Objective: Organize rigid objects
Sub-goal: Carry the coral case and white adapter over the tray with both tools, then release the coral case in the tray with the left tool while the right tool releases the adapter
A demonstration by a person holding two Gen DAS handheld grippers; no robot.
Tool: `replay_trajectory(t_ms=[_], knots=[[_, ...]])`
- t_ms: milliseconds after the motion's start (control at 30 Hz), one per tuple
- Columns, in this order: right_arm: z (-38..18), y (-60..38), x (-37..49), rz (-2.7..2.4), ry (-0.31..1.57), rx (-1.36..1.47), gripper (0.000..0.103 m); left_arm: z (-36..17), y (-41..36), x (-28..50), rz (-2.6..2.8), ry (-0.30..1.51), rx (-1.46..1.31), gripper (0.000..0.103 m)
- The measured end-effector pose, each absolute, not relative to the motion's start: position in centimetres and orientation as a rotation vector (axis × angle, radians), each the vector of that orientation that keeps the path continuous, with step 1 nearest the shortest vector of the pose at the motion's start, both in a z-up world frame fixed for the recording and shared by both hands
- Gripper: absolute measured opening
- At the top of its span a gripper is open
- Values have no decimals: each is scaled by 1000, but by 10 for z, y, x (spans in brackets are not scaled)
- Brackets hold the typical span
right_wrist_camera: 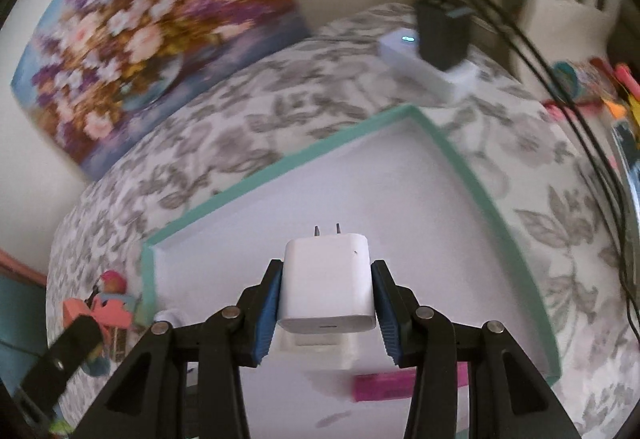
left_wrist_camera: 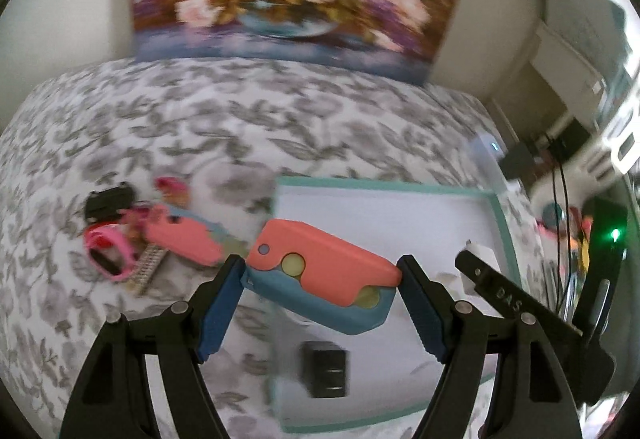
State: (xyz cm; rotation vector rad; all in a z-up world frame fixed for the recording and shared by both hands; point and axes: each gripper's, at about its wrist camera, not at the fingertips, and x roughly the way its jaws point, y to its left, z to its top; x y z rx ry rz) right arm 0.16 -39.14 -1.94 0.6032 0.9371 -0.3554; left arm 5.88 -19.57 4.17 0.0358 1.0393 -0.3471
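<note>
The left gripper (left_wrist_camera: 322, 273) pinches a pink and blue case (left_wrist_camera: 320, 275) between its fingers, holding it over the left edge of the tray (left_wrist_camera: 502, 223) on the bed (left_wrist_camera: 200, 119). The right gripper (right_wrist_camera: 326, 289) pinches a white charger (right_wrist_camera: 328, 279) above the tray, likely so both can go inside. More small things (left_wrist_camera: 120, 239) wait on the left.

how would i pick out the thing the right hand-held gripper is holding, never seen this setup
Find the shallow white tray with the teal rim on the leaf-print cloth. Above its floor the right hand-held gripper grips a white charger block between blue pads. It is the only white cube with two metal prongs, unlike the pink bar lying flat below it.
</note>
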Motion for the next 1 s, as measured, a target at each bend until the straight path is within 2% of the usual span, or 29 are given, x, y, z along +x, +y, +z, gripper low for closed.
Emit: replay_trajectory(t_ms=[567, 1000], knots=[[-50, -412, -11, -398, 1023, 655, 47, 12, -226, 52, -377, 1107, 129, 78], [-51, -410, -11, -398, 1028, 636, 49, -11, -234, 50, -385, 1186, 166, 78]])
